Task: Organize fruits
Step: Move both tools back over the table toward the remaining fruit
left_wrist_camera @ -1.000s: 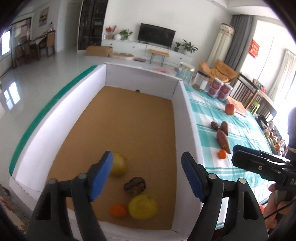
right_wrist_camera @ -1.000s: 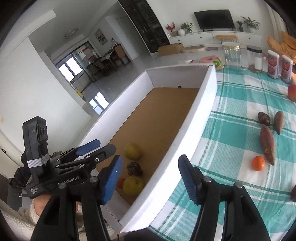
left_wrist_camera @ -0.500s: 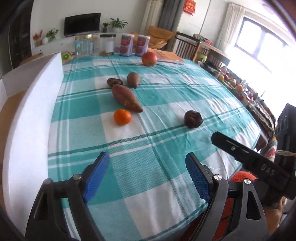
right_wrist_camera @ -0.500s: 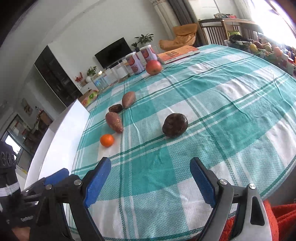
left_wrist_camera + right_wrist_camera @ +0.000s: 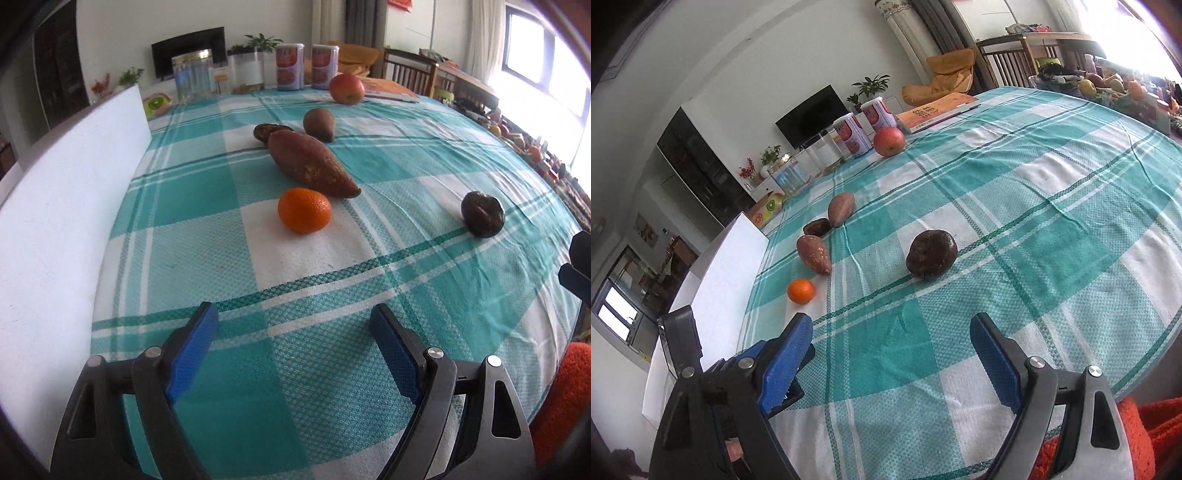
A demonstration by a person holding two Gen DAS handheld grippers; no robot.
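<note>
Checked tablecloth [image 5: 424, 177] lies under both my grippers. Straight ahead of my left gripper [image 5: 293, 354] sits the orange [image 5: 304, 210] (nearest to it); right gripper [image 5: 892, 365] faces the dark fruit [image 5: 931, 253]. Both just opened, holding nothing.

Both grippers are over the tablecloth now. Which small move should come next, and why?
Probably ease the left gripper forward to the orange. Its jaws stand open and empty after just opening, the orange lies right ahead, apart from the sweet potato, and near the white box wall. The right gripper, also open and empty, faces the dark fruit.
</note>
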